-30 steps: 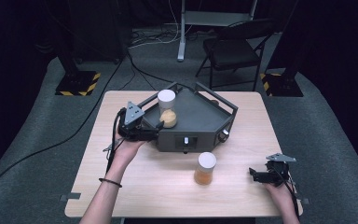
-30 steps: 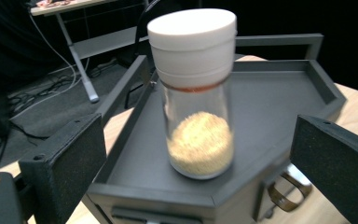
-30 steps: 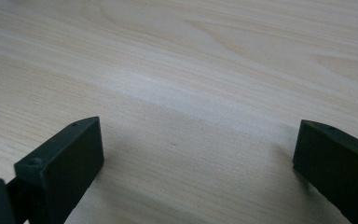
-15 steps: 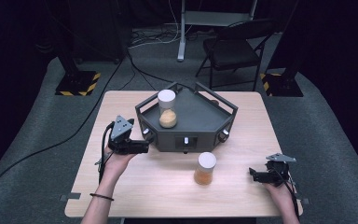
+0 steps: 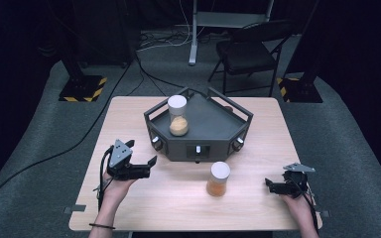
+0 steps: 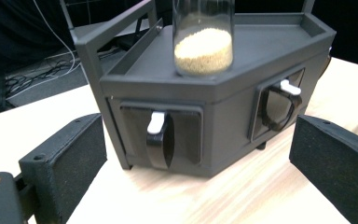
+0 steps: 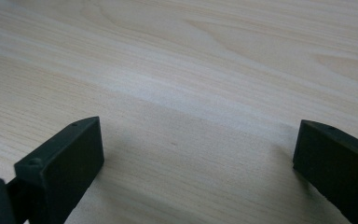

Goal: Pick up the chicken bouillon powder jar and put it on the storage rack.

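Flanking the grey tray [image 5: 213, 130]: jar [image 5: 218, 178], left gripper [image 5: 146, 166].

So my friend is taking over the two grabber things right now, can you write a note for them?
Left gripper: open, holding nothing, in front of the dark grey angular tray stand.
Right gripper: open, holding nothing, low over the light wooden table near its right edge.
Things: one clear white-capped jar of tan grains stands on the stand's top. A second clear white-capped jar of orange grains stands on the table in front of the stand, between the grippers.
Done: one jar is on the stand.
Left, probably: lift the second jar up there too.
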Available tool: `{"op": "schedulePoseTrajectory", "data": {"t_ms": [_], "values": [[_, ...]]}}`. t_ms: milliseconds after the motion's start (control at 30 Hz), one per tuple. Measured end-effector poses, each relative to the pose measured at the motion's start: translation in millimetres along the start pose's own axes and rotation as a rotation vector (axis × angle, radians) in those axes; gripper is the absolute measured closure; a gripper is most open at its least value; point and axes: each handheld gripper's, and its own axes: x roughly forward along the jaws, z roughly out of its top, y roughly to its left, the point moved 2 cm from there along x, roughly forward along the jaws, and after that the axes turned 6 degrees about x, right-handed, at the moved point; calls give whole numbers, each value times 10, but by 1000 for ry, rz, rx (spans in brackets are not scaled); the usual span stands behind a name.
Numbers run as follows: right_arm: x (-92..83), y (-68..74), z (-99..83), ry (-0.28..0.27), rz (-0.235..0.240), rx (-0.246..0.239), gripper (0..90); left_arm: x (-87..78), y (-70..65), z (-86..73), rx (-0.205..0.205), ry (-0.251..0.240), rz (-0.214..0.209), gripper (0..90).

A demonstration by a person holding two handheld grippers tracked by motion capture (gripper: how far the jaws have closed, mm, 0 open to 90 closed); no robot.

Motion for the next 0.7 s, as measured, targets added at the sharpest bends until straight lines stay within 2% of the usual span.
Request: {"op": "schedulePoseTrajectory", "data": {"t_ms": [233,433,700], "values": [[0,0,0,0,0,0,7,-50,7,-200,-21,8,4,38],[0,0,0,0,0,0,7,-90,45,-289,-37,27,14,38],[0,0,0,0,0,0,6,-41,90,-460,-67,69,34,37]]}}
